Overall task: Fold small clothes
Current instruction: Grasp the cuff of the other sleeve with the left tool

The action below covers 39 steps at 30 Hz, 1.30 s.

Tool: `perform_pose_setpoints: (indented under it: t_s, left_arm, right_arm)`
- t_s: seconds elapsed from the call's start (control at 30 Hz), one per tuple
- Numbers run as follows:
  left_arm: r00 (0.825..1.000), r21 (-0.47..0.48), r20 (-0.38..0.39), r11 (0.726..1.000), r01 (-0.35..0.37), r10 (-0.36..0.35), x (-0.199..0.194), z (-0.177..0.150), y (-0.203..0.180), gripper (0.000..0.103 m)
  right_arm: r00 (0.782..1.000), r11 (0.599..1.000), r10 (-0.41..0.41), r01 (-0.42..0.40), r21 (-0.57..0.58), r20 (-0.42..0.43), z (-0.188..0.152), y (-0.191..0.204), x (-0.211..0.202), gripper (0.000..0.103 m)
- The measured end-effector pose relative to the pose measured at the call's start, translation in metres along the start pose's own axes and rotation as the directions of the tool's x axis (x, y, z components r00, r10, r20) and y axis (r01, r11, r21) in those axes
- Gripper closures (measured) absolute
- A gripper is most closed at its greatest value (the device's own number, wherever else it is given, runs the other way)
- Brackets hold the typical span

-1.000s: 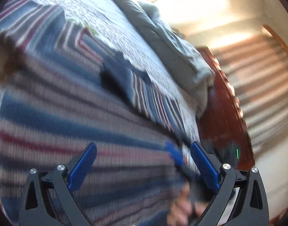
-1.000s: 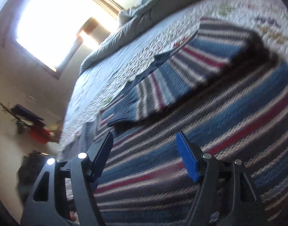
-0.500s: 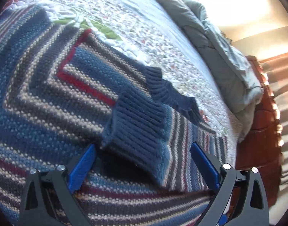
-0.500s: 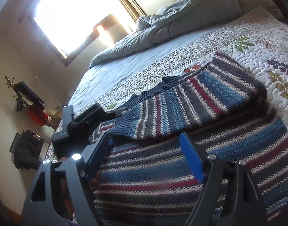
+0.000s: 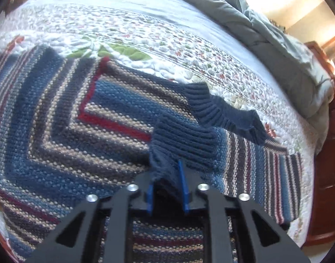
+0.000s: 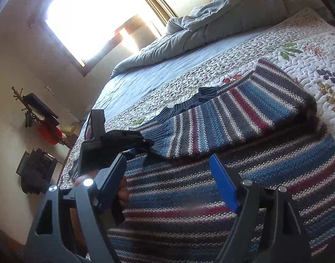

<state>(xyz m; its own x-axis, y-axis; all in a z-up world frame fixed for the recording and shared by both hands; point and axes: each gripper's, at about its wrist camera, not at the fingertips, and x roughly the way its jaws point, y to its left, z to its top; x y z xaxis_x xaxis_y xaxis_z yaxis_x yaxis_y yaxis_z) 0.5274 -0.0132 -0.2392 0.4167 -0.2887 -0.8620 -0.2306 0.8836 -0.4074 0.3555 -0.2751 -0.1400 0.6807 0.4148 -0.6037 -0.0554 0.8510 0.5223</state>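
Observation:
A knitted sweater striped in blue, grey, cream and red lies flat on the quilted bed. One sleeve is folded across its body. The sleeve's navy ribbed cuff sits bunched between the blue pads of my left gripper, whose jaws are closing and press on it. In the right wrist view the left gripper meets that cuff at the sweater's left side. My right gripper hovers open over the sweater's lower body with nothing between its fingers.
A floral quilt covers the bed. A rumpled grey duvet is heaped at the head end. A wooden bed frame runs along the right edge. A bright window and a wall rack are to the left.
My left gripper swept over the sweater to the folded sleeve's cuff and went from wide open to shut on it. The right gripper rolled and rose slightly.

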Motion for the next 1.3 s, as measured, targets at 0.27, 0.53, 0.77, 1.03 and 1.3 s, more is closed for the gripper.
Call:
perform_pose_setpoints:
  t_s: [0.27,0.53,0.77,1.03,1.3]
  left_arm:
    - [0.996,0.043,0.084,0.998,0.038,-0.042,-0.031,0.004,0.002,0.094]
    - [0.994,0.036,0.111,0.999,0.002,-0.006,-0.057,0.018,0.034,0.094]
    - [0.999,0.002,0.045,1.000,-0.020,0.020,-0.036,0.008,0.060,0.094]
    - [0.998,0.000,0.048,0.999,-0.044,0.043,-0.048,0.005,0.065,0.078]
    - [0.965,0.091,0.186,0.981,0.172,-0.186,-0.092,0.001,0.036,0.037]
  right_arm:
    - [1.000,1.000,-0.010,0.009,-0.021,-0.011,-0.003,0.002,0.005,0.025]
    - [1.000,0.999,-0.021,0.020,-0.050,-0.015,-0.007,0.010,0.009,0.025]
    - [0.999,0.997,-0.025,0.023,-0.072,-0.023,-0.011,0.016,0.013,0.025]
    - [0.999,0.997,-0.026,0.023,-0.077,-0.032,-0.012,0.017,0.016,0.025]
    - [0.999,0.998,-0.019,0.017,-0.068,-0.037,-0.013,0.017,0.016,0.025]
